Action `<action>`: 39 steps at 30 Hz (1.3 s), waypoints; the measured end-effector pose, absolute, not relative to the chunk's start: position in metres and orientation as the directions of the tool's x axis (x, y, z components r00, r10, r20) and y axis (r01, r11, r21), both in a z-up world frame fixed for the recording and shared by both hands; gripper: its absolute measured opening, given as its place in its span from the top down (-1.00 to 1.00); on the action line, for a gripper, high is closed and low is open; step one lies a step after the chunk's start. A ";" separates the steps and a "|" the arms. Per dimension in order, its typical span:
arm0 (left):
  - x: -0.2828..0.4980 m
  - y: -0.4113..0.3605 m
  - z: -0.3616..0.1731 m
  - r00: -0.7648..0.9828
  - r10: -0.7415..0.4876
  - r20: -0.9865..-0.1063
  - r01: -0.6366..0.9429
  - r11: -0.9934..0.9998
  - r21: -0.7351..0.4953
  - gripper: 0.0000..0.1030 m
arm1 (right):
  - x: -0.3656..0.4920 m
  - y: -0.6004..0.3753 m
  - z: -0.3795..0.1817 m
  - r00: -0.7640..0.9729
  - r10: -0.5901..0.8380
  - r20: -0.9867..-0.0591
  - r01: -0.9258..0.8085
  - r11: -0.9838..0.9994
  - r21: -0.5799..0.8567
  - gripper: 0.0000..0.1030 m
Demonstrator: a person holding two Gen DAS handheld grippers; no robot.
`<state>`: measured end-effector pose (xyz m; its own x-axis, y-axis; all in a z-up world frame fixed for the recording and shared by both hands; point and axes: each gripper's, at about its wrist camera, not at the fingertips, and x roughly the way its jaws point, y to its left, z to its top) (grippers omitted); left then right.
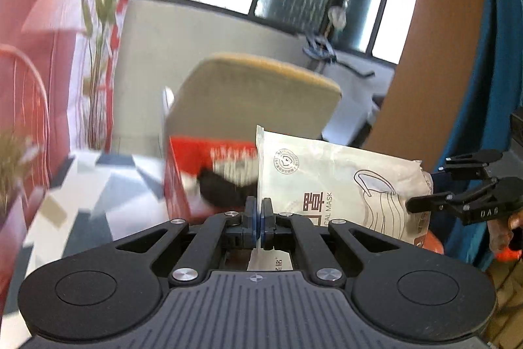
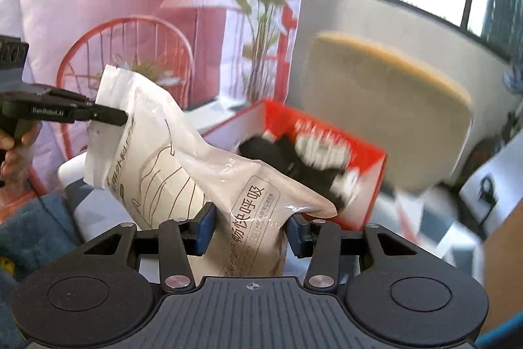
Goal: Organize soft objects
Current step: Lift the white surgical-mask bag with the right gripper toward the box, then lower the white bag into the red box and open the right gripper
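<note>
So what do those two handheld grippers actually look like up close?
Both are matte black, with linked bars joined by silver screws, two round discs and a ribbed plate at the base. The fingers carry blue pads. The left gripper has white lettering along its side; the right gripper has some too. No cables show.

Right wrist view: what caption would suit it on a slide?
Both grippers hold a white mask packet above a red box.

Red box (image 2: 366, 165) and chair back (image 2: 392, 107) just beyond, blocking forward passage.
</note>
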<state>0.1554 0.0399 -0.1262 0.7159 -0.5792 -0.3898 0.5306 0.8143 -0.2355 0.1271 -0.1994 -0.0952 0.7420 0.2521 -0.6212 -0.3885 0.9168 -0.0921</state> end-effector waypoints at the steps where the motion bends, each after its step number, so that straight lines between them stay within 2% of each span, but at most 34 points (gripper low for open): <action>1: 0.162 0.037 -0.121 0.729 -0.573 -0.374 0.523 0.819 -0.236 0.94 | 0.134 -0.199 -0.088 0.757 0.242 -0.607 -0.385 0.916 -0.116 0.19; 8: 0.218 0.009 -0.097 0.809 -0.510 -0.294 0.462 0.859 -0.218 0.93 | 0.186 -0.196 -0.070 0.879 0.159 -0.450 -0.314 0.903 -0.293 0.19; 13: 0.255 -0.020 -0.105 0.821 -0.469 -0.326 0.440 0.883 -0.164 0.93 | 0.229 -0.208 -0.101 0.940 0.086 -0.331 -0.213 0.905 -0.369 0.19; 16: 0.274 -0.030 -0.119 0.810 -0.454 -0.371 0.430 0.890 -0.151 0.93 | 0.251 -0.216 -0.133 0.949 0.057 -0.309 -0.170 0.920 -0.354 0.19; 23: 0.295 -0.042 -0.155 0.765 -0.439 -0.471 0.455 0.886 -0.088 0.93 | 0.276 -0.236 -0.196 0.919 0.066 -0.389 -0.183 0.945 -0.271 0.21; 30: 0.305 -0.029 -0.174 0.680 -0.468 -0.565 0.464 0.871 -0.163 0.93 | 0.281 -0.242 -0.212 0.848 0.138 -0.512 -0.244 0.959 -0.145 0.25; 33: 0.309 -0.031 -0.187 0.615 -0.463 -0.638 0.474 0.864 -0.170 0.93 | 0.288 -0.249 -0.217 0.804 0.157 -0.573 -0.237 0.969 -0.066 0.32; 35: 0.310 -0.030 -0.192 0.598 -0.448 -0.665 0.469 0.868 -0.163 0.92 | 0.288 -0.254 -0.219 0.785 0.167 -0.596 -0.224 0.974 -0.022 0.46; 38: 0.310 -0.022 -0.188 0.591 -0.470 -0.656 0.468 0.862 -0.196 0.74 | 0.293 -0.260 -0.221 0.763 0.159 -0.627 -0.184 0.983 0.026 0.56; 39: 0.308 -0.018 -0.184 0.594 -0.483 -0.643 0.474 0.856 -0.205 0.62 | 0.293 -0.262 -0.220 0.760 0.162 -0.630 -0.176 0.984 0.041 0.57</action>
